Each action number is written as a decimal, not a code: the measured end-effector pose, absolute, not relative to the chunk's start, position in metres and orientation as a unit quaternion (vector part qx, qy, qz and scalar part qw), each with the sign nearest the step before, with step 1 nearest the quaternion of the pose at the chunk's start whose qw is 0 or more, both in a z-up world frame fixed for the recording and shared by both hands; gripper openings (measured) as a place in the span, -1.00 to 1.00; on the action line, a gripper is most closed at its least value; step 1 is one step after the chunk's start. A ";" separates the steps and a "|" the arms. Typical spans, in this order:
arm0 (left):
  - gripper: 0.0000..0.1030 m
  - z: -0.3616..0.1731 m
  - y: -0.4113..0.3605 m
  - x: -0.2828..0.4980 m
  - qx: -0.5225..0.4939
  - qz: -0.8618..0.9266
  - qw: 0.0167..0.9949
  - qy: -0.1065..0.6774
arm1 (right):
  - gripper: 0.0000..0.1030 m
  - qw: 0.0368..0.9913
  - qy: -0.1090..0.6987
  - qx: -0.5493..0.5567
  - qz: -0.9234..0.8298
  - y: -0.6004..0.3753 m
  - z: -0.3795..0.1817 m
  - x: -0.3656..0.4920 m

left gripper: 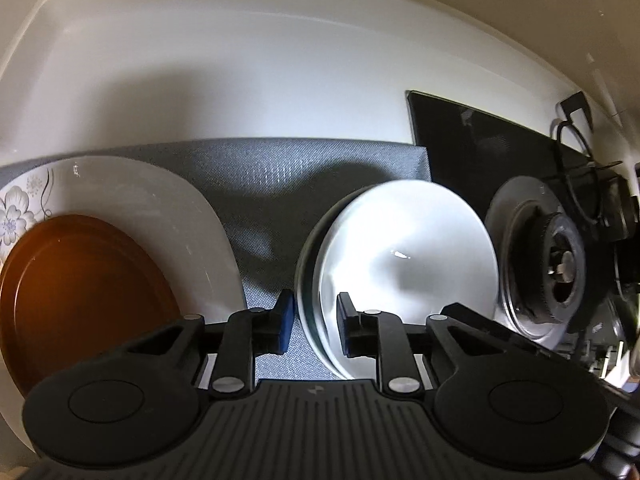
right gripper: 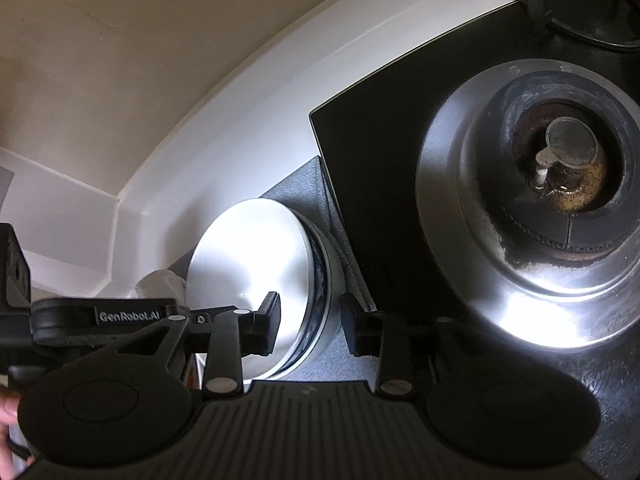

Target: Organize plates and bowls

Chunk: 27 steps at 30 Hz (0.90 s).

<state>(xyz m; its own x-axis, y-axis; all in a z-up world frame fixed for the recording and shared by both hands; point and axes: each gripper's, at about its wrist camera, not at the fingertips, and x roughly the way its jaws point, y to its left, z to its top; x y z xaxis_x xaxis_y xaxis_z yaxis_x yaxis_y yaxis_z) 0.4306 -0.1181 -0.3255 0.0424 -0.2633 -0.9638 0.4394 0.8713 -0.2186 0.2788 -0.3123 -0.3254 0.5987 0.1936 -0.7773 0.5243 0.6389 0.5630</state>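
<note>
We work on a white surface (left gripper: 240, 80) that meets a beige wall, with a black glass hob (right gripper: 380, 152) to one side and its steel burner (right gripper: 532, 208) well clear of the dishes, which suits a stacking job kept off the cooking area. A grey mat (left gripper: 260, 172) covers the surface and carries everything, likely to cushion the crockery. On its far side from the hob lies a large floral plate (left gripper: 132, 200) with a brown plate (left gripper: 80, 280) nested on top, the smaller on the larger, which reads to us as the plate pile already sorted. Near the hob edge sit the bowls (left gripper: 404, 248), a white one nested inside another with a dark-patterned rim, both resting on the mat. Both tools straddle this stack at opposite rims, probably because the inner bowl has just been set down there. The left gripper (left gripper: 316, 324) points steeply down over one rim; its fingers stand slightly apart, one outside the wall and one inside, with a gap at the pads. The right gripper (right gripper: 310, 326) spans the other rim with fingers wider apart and not pressing, so we judge the bowls released.
</note>
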 end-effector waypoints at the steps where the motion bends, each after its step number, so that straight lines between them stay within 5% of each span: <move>1: -0.60 -0.327 -0.118 0.429 0.068 -0.239 0.719 0.649 | -0.27 0.794 0.439 0.407 -0.107 -0.311 -0.325 0.282; 4: -0.60 -0.327 -0.116 0.424 0.064 -0.230 0.723 0.648 | -0.53 0.803 0.453 0.369 -0.117 -0.303 -0.321 0.287; 10: -0.59 -0.325 -0.116 0.405 0.086 -0.217 0.726 0.646 | -0.55 0.786 0.453 0.405 -0.108 -0.310 -0.328 0.274; 21: -0.46 -0.336 -0.095 0.360 0.077 -0.250 0.699 0.665 | -0.51 0.782 0.463 0.406 -0.094 -0.299 -0.325 0.227; 27: -0.43 -0.340 -0.092 0.364 0.063 -0.251 0.695 0.671 | -0.30 0.797 0.466 0.371 -0.104 -0.284 -0.321 0.232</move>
